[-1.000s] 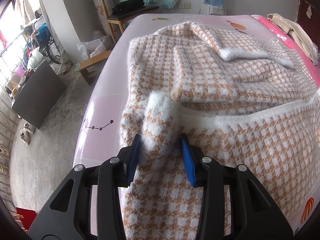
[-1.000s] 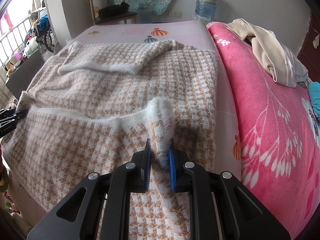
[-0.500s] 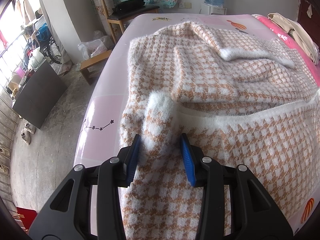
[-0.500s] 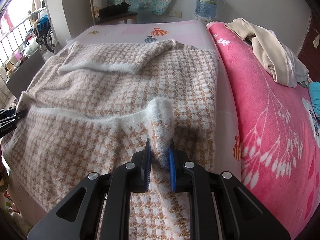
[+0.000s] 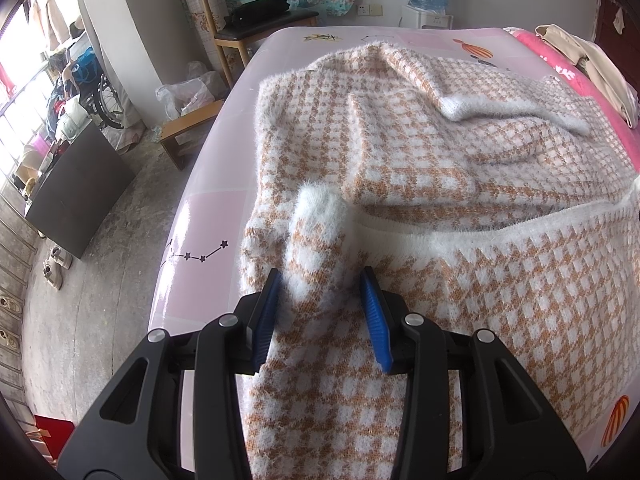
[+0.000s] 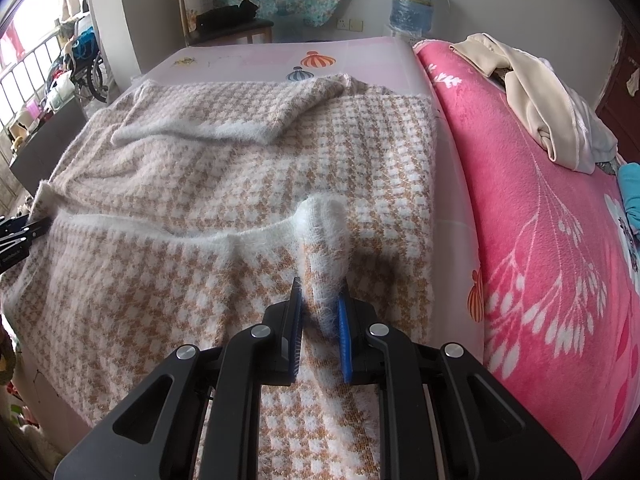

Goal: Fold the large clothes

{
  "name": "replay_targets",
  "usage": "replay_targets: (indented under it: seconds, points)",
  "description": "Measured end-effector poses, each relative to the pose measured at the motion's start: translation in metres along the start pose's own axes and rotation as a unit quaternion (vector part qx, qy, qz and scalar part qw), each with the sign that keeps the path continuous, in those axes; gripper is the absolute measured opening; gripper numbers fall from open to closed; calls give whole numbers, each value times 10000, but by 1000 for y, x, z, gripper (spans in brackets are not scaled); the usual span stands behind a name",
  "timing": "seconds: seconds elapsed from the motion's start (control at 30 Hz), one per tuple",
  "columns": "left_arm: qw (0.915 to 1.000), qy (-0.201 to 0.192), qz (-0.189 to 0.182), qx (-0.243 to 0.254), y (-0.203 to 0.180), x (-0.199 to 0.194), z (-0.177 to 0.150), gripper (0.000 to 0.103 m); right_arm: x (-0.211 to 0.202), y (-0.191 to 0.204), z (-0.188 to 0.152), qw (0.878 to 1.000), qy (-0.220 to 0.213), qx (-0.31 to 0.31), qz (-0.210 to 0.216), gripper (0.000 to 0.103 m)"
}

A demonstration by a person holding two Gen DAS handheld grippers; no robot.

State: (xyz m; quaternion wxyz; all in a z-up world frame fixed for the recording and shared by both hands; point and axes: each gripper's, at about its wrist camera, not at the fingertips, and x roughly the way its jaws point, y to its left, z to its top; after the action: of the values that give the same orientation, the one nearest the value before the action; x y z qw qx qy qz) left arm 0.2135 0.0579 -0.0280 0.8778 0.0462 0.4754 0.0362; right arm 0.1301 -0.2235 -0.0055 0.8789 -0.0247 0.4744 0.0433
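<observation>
both hand-held grippers, left (image 5: 320, 312) and right (image 6: 320, 320), pinch the sweater (image 6: 240, 168) hem corners; lift evenly, carry forward, keeping the edge taut.

The near end of the checked knit garment (image 5: 460, 184) is cut off by the lower edge, behind the left hand-held gripper (image 5: 324, 316). Beside the garment, the beige clothes (image 5: 592, 64) run past the right edge. In the right wrist view, the left hand-held gripper (image 6: 18, 236) is cut off at the left edge; its jaw state cannot be read there. The bed (image 6: 540, 240) under the garment is hidden.
</observation>
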Motion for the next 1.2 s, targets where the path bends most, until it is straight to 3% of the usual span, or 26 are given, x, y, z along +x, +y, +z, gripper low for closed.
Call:
replay_targets:
  seconds: [0.73,0.83,0.9,1.2]
  points:
    - [9999,-84,140,57,5,-4,0,42,-23,2,-4,9996,-284,-19,16,12]
    - [9995,-222,199,91,12,-13,-1,30,-30,1,-5,9992,-395,47,65,10]
    - [9994,-294,129,94,20,-18,-3,15,-36,1,-6,9988,-484,78,76,9]
    - [9926,-1149,-405,-29,60,-87,-8,7,-89,-2,-12,9936,-1048,390,143,8]
